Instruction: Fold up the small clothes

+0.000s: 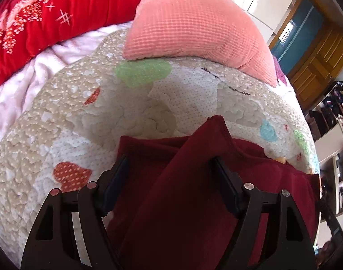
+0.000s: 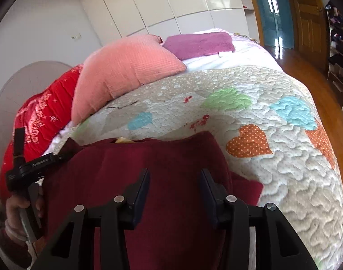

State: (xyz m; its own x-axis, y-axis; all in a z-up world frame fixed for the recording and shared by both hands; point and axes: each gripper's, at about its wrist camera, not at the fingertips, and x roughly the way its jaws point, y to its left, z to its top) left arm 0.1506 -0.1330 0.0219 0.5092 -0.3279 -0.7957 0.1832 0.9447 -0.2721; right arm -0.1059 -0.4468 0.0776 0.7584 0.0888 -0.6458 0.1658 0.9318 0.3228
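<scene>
- Fingers of left gripper [image 1: 169,171] spread wide, poised over dark red garment [image 1: 184,191]; a raised fold of cloth between the pads, no pressing seen.
- Fingers of right gripper [image 2: 174,185] partly apart above the same garment [image 2: 149,168]; grip on the cloth not discernible.
- Garment lying rumpled at near edge of heart-patterned quilt [image 2: 272,157], one pointed fold standing up toward the bed's middle.
- Pink pillow [image 1: 193,27] at far edge of quilt, red blanket [image 1: 59,11] beside it, purple pillow [image 2: 198,45] farther back.
- Hand [image 2: 20,204] gripping left tool's handle at near left corner.
</scene>
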